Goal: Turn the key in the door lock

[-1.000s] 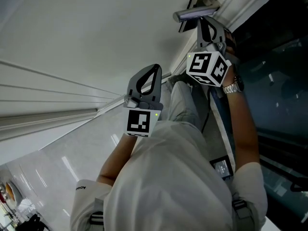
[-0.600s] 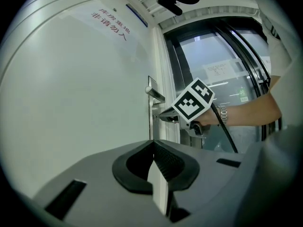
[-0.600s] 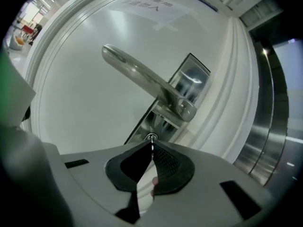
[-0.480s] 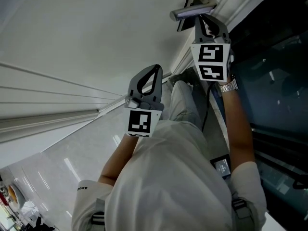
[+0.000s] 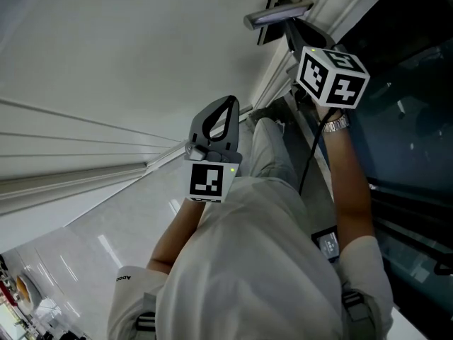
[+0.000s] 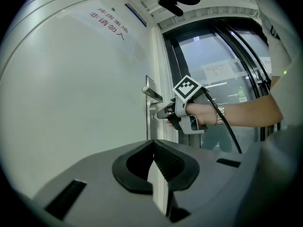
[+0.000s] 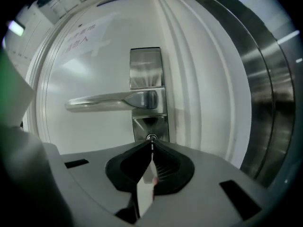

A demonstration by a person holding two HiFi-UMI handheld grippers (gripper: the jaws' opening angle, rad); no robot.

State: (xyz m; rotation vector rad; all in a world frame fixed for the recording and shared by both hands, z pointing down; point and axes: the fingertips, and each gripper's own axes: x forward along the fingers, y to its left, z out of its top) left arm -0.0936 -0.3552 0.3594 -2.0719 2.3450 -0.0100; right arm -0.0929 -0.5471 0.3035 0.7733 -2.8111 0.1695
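The silver door handle [image 7: 113,100] sticks out level from a steel lock plate [image 7: 149,122] on the white door, with the keyhole [image 7: 151,138] just below it. My right gripper [image 7: 151,145] is right at the keyhole, shut on the key, of which only a thin sliver shows between the jaw tips. In the head view the right gripper [image 5: 291,28] sits under the handle [image 5: 276,14], its marker cube [image 5: 331,76] turned to the right. My left gripper [image 5: 228,102] hangs in the air away from the door, shut on nothing. The left gripper view shows the right gripper [image 6: 159,115] at the lock.
Dark glass panels [image 5: 407,119] in a metal frame stand to the right of the door. A black cable [image 5: 311,163] trails from the right gripper along the forearm. A sign with red characters [image 6: 108,21] is on the door; a door closer [image 6: 170,6] is above.
My right gripper has rolled at the lock, its marker cube swinging from the left side over to the right. The left gripper has stayed where it was.
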